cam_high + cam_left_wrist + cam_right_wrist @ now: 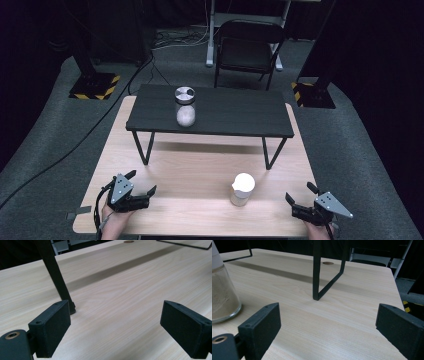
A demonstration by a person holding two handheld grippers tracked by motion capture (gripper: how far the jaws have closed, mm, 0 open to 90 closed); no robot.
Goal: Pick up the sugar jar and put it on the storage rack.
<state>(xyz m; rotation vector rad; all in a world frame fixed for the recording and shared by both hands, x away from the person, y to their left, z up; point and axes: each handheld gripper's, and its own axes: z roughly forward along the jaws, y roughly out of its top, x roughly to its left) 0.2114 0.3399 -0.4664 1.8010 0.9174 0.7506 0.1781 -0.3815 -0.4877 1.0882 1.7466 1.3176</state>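
Both claws are held low at the near edge of the worktop (165,175), jaws spread apart and empty: the left claw (142,186) at the near left, the right claw (299,196) at the near right. The white-capped jar (242,190) nearest them stands upright on the worktop, closer to the right claw, well apart from the metal-lidded jar (185,106) on the black shelf (235,112). The jar is judged best approached level from the right, jaws kept wide until the glass body sits between them, then closed gently below the cap
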